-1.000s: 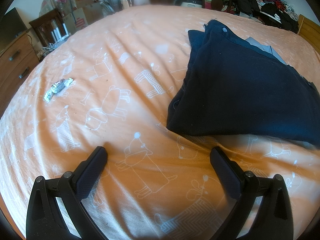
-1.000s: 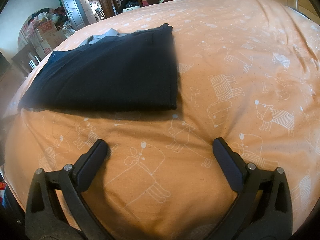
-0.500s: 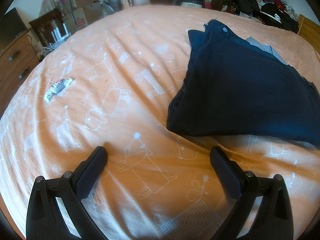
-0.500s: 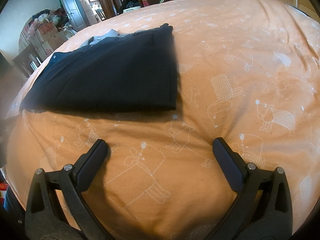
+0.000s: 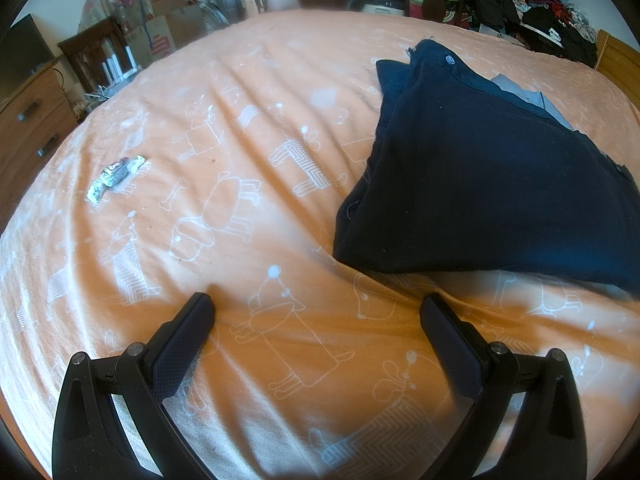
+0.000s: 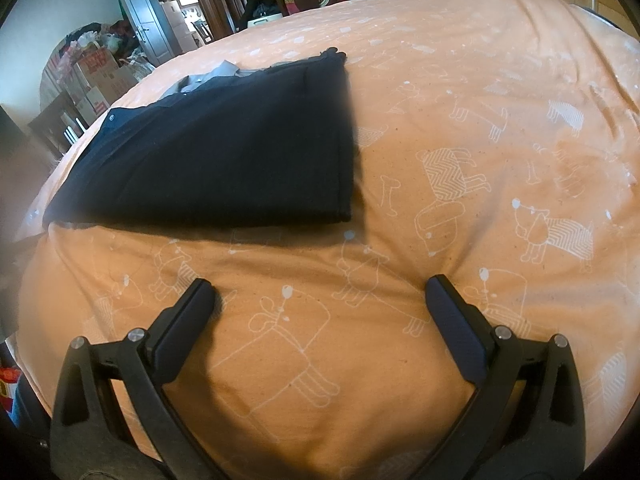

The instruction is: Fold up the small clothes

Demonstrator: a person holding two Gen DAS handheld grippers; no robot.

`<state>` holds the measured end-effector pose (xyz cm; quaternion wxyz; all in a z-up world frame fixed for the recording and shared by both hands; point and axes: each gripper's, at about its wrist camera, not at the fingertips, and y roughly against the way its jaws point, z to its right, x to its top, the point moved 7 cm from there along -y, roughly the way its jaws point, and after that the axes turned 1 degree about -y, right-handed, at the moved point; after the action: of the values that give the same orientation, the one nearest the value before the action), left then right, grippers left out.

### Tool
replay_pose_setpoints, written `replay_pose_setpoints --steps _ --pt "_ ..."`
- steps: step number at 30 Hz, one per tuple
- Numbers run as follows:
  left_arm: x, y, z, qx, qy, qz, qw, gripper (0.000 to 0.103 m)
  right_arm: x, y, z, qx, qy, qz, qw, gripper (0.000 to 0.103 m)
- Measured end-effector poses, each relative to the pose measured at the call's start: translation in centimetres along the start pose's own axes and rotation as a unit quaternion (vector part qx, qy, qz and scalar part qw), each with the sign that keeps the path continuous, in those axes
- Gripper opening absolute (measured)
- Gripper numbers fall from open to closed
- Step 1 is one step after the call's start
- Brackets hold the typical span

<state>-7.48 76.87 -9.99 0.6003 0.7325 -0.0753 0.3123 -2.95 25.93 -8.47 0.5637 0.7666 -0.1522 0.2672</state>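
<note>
On the bed: we see an orange bedspread printed with white outline animals; it carries everything in view.
Garment: our dark navy folded garment lies flat on the bedspread, a small round button showing near its far corner and a strip of grey cloth peeking from beneath its far edge.
Left gripper: our left gripper rests low over the bedspread with jaws spread wide, nothing between them; the garment sits ahead and to the right, its near corner just beyond the right finger, apart from it.
Right gripper: our right gripper is likewise spread wide and empty; the garment lies ahead and to the left, its near edge close to the fingertips but not touching.
Elsewhere: we note a crumpled wrapper on the bedspread, well to the garment's left.
</note>
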Motion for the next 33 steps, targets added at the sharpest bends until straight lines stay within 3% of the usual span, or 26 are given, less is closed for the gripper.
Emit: replay_pose_setpoints --steps 33 --pt "0.04 0.0 0.12 0.0 0.0 0.0 1.0 0.103 0.03 0.18 0.17 0.017 -0.011 0.004 1.0 0.103"
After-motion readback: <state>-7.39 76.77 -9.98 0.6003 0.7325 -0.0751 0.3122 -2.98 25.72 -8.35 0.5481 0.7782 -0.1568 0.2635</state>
